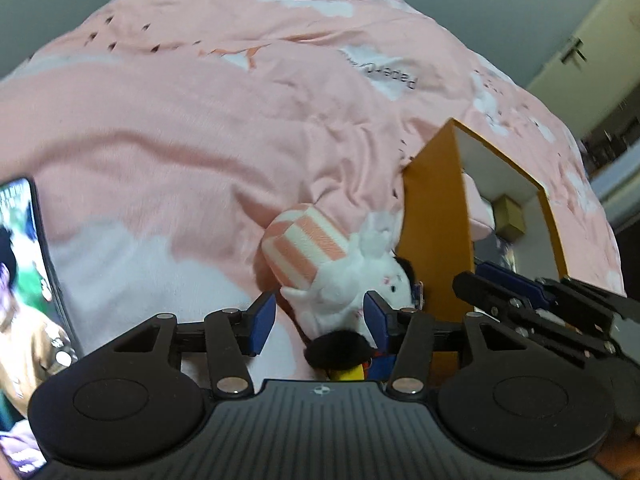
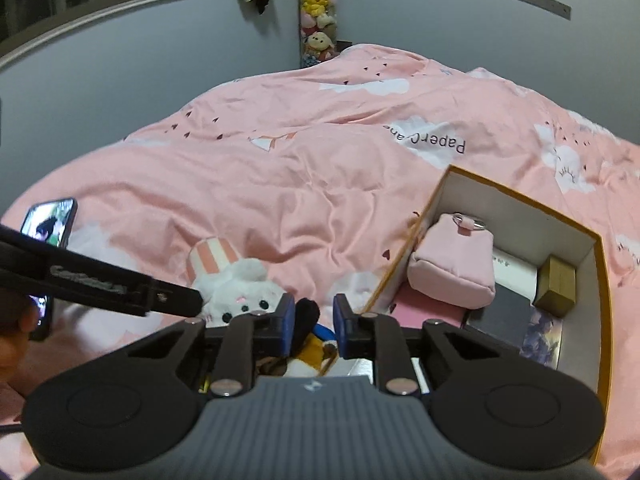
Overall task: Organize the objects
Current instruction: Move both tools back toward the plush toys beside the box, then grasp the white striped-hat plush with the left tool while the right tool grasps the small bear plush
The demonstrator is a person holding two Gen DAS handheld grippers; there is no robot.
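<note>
Lying on the pink bedspread [image 2: 280,184], a white plush rabbit [image 2: 240,292] with a pink-striped hat sits just beside the orange-rimmed box [image 2: 600,280]. The left claw [image 1: 320,320] stands open around the rabbit's lower part, its blue pads to either side with gaps showing. The right claw [image 2: 314,324] is nearly closed, with a narrow gap between its pads; a dark-and-yellow toy [image 2: 308,340] lies below that gap, and whether the pads press it I cannot tell. Inside the box rest a pink pouch [image 2: 452,268] and a small tan carton [image 2: 556,284]. A lit phone [image 2: 50,222] lies on the bed, well apart from the box.
</note>
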